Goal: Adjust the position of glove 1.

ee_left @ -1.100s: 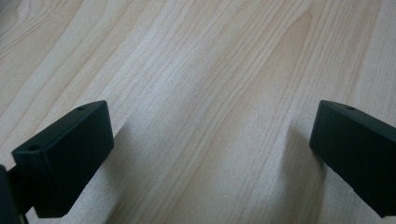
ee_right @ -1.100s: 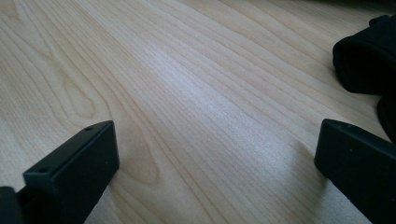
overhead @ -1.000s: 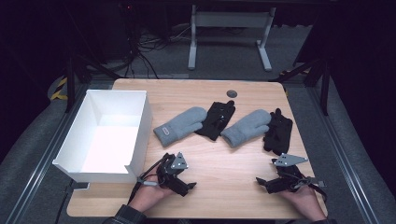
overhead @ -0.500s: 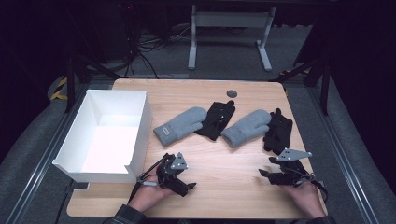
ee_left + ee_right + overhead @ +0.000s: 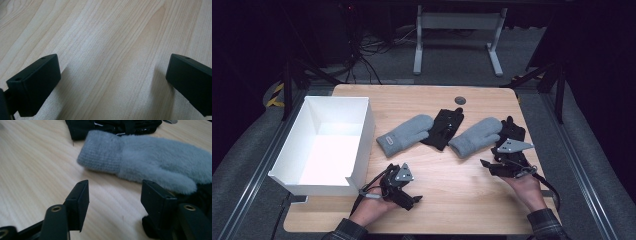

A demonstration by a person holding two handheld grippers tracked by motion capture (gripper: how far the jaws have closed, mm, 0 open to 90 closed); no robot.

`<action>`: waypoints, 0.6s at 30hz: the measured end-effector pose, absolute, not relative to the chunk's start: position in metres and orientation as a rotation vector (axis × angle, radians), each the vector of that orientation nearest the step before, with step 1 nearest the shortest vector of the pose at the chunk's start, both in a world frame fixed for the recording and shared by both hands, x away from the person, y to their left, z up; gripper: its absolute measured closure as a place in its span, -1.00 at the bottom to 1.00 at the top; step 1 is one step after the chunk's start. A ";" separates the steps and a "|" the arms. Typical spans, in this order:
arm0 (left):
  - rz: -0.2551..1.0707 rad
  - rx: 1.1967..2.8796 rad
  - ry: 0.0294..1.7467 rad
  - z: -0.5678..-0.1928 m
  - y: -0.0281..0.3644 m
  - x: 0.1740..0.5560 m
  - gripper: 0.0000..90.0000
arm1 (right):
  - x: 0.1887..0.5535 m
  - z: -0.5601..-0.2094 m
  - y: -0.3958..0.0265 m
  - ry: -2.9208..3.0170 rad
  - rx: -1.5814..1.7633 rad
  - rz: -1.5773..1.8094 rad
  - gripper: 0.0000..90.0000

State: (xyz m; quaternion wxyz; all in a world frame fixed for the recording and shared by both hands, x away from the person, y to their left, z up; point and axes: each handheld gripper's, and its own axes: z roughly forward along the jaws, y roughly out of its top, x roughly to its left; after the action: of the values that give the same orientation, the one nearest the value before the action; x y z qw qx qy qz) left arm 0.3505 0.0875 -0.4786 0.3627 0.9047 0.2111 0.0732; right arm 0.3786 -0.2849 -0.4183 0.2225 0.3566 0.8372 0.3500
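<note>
**Grippers poised, mittens not yet sorted**

Right gripper (image 5: 490,165) hovered near the worktop's right edge, its jaws having just been narrowing to a half-spread gap with nothing between them; bare wood showed there in the right gripper view (image 5: 113,197). Just ahead of it lay the right mitten (image 5: 475,136), cuff towards us, with a black glove (image 5: 510,134) tucked against its far side by the right edge. We judged this mitten to be the piece we were reaching for.

Our left gripper (image 5: 413,199) rested near the front edge, beside the box's front corner, jaws spread wide over bare wood (image 5: 113,75) and gripping nothing.

At mid-worktop the left mitten (image 5: 404,133) lay just beside the box (image 5: 362,150), a second black glove (image 5: 444,127) touching its tip. The white box stood at the left edge and held nothing.

By our reading, the work had scarcely begun: all four pieces lay on the worktop, none lifted, and every one remained to be moved.
</note>
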 end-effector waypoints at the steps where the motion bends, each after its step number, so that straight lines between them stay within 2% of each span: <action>1: 0.189 2.329 0.544 -0.479 0.087 0.350 -1.00 | 0.385 -0.418 -0.284 2.316 0.993 0.975 -0.05; 18: 0.189 2.329 0.545 -0.479 0.087 0.350 -1.00 | 0.458 -0.425 -0.278 2.265 1.110 0.999 0.12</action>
State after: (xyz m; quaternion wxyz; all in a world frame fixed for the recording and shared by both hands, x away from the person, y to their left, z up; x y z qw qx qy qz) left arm 0.3503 0.0873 -0.4786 0.3628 0.9046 0.2116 0.0733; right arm 0.4585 -0.2778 -0.4249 0.2127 0.3998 0.8158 0.3596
